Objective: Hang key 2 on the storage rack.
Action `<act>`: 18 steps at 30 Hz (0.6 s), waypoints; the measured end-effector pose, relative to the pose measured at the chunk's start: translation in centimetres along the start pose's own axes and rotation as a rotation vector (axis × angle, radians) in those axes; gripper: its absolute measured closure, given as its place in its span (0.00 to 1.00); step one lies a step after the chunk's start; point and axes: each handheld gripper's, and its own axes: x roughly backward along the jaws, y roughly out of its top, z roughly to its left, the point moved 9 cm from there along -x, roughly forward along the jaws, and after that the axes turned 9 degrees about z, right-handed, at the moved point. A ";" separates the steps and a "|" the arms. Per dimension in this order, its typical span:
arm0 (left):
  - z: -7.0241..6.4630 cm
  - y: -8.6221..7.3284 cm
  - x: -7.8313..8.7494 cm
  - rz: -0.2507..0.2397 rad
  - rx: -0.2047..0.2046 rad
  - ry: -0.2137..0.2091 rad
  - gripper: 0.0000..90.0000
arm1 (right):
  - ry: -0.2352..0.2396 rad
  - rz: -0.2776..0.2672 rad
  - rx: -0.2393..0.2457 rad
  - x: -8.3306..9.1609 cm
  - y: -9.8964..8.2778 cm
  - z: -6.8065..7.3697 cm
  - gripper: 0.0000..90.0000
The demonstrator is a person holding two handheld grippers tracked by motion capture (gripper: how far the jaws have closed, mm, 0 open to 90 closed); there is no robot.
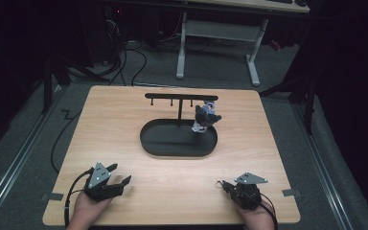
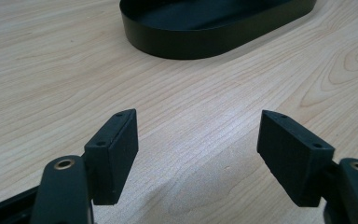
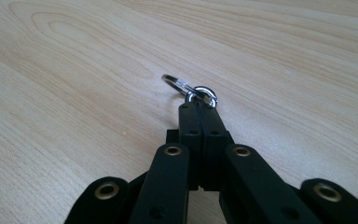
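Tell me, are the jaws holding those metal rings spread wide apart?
No. In the right gripper view the right gripper has its jaws pressed together, pinching the metal key rings at their tips.

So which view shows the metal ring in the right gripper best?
The right gripper view: the metal ring sticks out just past the tips of the shut right gripper, close and sharp against the wooden table. In the high view it is a tiny glint at the jaw tips. The left gripper view looks toward the black tray instead.
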 end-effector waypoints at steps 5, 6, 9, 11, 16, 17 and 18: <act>0.0 0.0 0.0 -0.001 0.001 0.001 0.33 | -0.003 -0.022 0.001 0.4 0.3 0.1 0.95; 0.0 0.0 0.0 -0.001 0.001 0.001 0.33 | -0.007 -0.026 0.007 0.4 0.4 0.1 0.94; 0.0 0.0 0.0 -0.001 0.001 -0.001 0.33 | -0.021 -0.035 -0.006 0.5 0.5 -0.1 0.86; 0.0 0.0 0.0 -0.001 0.000 -0.001 0.33 | -0.020 -0.036 -0.007 0.5 0.6 -0.1 0.83; 0.0 0.0 0.0 0.002 0.001 0.000 0.33 | -0.016 -0.023 -0.002 0.3 0.6 -0.1 0.78; 0.0 0.0 0.0 0.003 0.001 0.001 0.33 | -0.015 -0.021 0.002 0.3 0.7 -0.1 0.78; 0.0 0.0 0.0 0.002 0.001 0.004 0.33 | -0.011 -0.019 0.009 0.3 0.9 -0.1 0.76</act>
